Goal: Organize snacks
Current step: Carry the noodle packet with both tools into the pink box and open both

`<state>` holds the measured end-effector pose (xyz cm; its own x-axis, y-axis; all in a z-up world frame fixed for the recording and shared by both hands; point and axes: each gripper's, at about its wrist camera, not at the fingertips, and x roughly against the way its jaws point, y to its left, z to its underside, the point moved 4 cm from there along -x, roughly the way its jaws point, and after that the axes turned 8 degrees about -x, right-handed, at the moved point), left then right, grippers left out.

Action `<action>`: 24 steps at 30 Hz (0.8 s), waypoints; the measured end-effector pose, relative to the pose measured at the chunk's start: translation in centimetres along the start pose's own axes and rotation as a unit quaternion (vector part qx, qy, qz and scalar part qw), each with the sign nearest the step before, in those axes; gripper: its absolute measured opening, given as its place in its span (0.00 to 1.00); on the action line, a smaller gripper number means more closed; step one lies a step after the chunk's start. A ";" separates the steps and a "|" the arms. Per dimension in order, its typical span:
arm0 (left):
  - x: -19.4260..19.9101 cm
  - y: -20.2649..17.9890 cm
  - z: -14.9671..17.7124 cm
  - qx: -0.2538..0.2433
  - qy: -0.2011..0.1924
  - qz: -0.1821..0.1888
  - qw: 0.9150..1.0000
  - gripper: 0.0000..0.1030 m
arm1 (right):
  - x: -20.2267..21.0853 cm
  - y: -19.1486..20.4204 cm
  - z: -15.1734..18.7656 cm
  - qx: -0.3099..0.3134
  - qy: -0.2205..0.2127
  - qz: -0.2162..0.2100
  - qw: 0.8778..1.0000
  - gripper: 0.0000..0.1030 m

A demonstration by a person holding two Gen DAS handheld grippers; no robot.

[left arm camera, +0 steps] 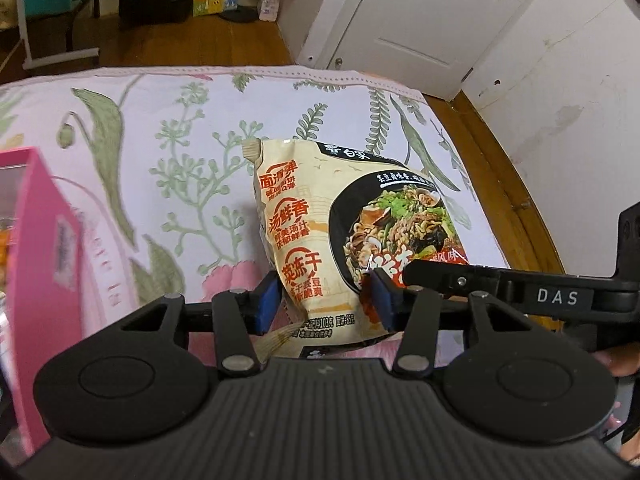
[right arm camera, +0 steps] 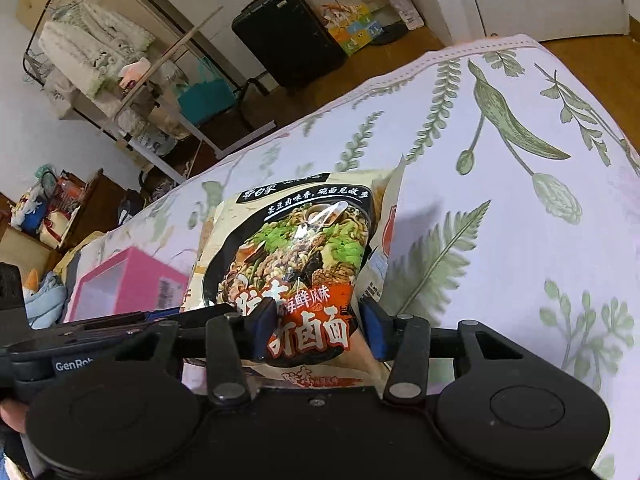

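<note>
A beige instant-noodle packet with a black bowl picture is held up above the floral bedsheet. My left gripper is shut on the packet's near left part. My right gripper is shut on the same packet at its near edge. The right gripper's black body shows at the right of the left wrist view. A pink box stands at the left and shows in the right wrist view too.
The bed's far edge meets a wooden floor. A white door and wall are at the right. A black suitcase, a clothes rack and cluttered shelves stand beyond the bed.
</note>
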<state>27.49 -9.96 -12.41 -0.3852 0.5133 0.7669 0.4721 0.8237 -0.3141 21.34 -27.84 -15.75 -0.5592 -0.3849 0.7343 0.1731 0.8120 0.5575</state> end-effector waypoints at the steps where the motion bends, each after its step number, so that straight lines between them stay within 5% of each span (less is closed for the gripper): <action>1: 0.8 0.0 0.3 0.001 -0.002 -0.002 1.000 0.46 | 0.4 0.6 0.3 0.003 0.000 0.001 1.000 0.51; 15: 14.0 2.4 3.6 0.004 -0.057 -0.054 0.997 0.46 | 3.8 11.4 4.7 0.092 0.013 -0.031 0.995 0.57; 24: 21.1 7.3 5.1 0.016 -0.090 -0.083 0.992 0.46 | 2.9 20.0 6.1 0.161 0.046 -0.039 0.985 0.58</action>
<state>18.77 8.06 -1.36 -0.5921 0.4022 0.6983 0.3658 0.9063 -0.2118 18.30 -10.01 -4.82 -0.4827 -0.4771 0.7344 -0.1412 0.8700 0.4724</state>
